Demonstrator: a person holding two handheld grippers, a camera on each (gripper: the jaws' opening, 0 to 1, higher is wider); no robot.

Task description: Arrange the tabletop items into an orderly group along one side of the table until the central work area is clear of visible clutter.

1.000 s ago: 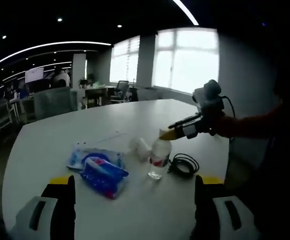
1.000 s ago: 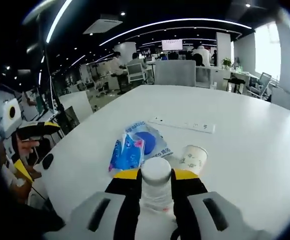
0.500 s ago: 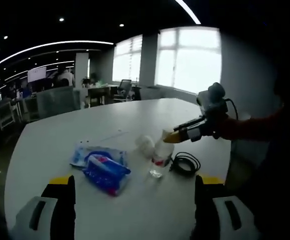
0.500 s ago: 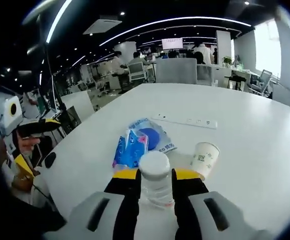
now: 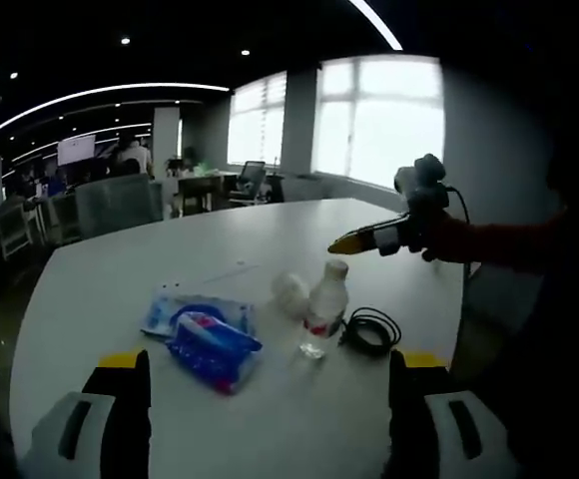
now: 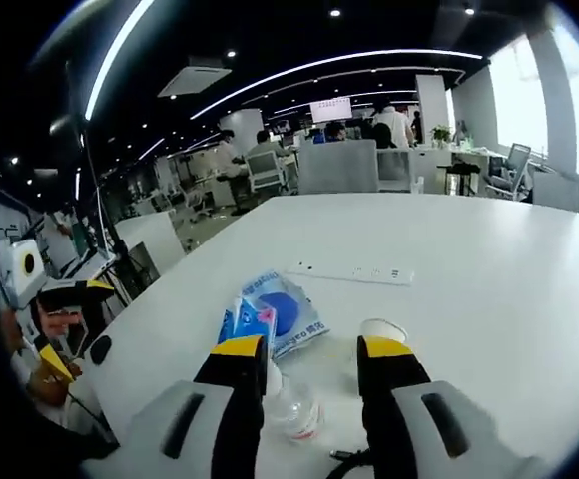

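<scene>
A clear water bottle (image 5: 321, 309) with a white cap stands upright on the white table (image 5: 120, 279); in the right gripper view the water bottle (image 6: 288, 409) lies below the jaws. My right gripper (image 6: 311, 349) is open and hangs above it, apart from it. It enters the left gripper view as the yellow-tipped right gripper (image 5: 354, 241), up and right of the bottle. A paper cup (image 5: 289, 291) sits behind the bottle. Two blue tissue packs (image 5: 208, 344) lie to the left. My left gripper (image 5: 267, 399) is open wide over the near table, holding nothing.
A coiled black cable (image 5: 369, 329) lies right of the bottle, near the table edge. A white power strip (image 6: 349, 272) lies farther out on the table. Office chairs and desks stand beyond. A person's red sleeve (image 5: 499, 244) reaches in from the right.
My right gripper has opened, let go of the water bottle and lifted away. The bottle now stands alone beside the cable. The left gripper has stayed put.
</scene>
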